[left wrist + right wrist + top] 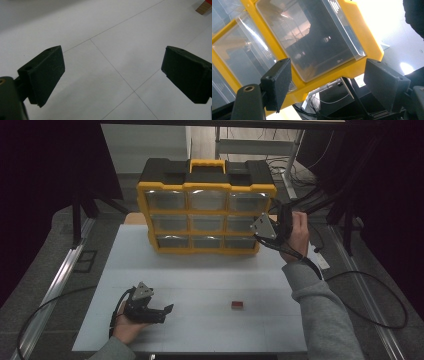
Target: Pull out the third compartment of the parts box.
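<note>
right gripper (260, 231) jaws wide, empty | at drawer organizer (206, 212) right edge, clear drawer (312, 40) dead ahead | left gripper (162, 312) spread, empty, well short of organizer, farther off

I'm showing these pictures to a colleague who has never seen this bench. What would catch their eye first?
First the yellow and black plastic organiser case with nine clear drawers, standing upright at the far side of the white table. The right gripper is raised at the case's right edge, jaws open, facing a clear corner drawer. Then the small red block lying alone on the near right of the table, with the left gripper low and open near the front edge.
</note>
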Available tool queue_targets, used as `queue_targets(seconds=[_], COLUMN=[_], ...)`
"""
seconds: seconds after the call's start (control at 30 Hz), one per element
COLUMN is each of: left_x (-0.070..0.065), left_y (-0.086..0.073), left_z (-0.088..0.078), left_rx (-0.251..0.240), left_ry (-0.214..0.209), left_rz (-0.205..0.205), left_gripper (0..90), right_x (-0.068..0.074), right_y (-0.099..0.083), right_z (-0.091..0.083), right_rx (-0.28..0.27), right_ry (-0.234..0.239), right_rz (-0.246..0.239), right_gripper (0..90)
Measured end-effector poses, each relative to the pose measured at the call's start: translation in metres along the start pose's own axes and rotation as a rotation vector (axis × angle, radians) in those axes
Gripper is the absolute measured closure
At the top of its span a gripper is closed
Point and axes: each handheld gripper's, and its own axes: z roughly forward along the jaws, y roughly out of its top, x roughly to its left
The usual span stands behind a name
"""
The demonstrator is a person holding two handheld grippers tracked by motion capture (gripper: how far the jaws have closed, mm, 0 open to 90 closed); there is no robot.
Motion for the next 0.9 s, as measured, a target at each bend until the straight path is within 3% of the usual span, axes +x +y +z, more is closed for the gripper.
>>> queue_targets(seconds=[0.9], left_x=[-0.0002], left_y=[-0.0004], left_z=[0.0001], left_rx=[0.001], left_ry=[0.001], left_rz=[0.002], left_gripper=[5.7], right_x=[-0.0048], right_y=[0.0025], right_z=[0.0089], right_rx=[0.014], right_ry=[-0.004], right_rz=[-0.027], right_gripper=[23.4])
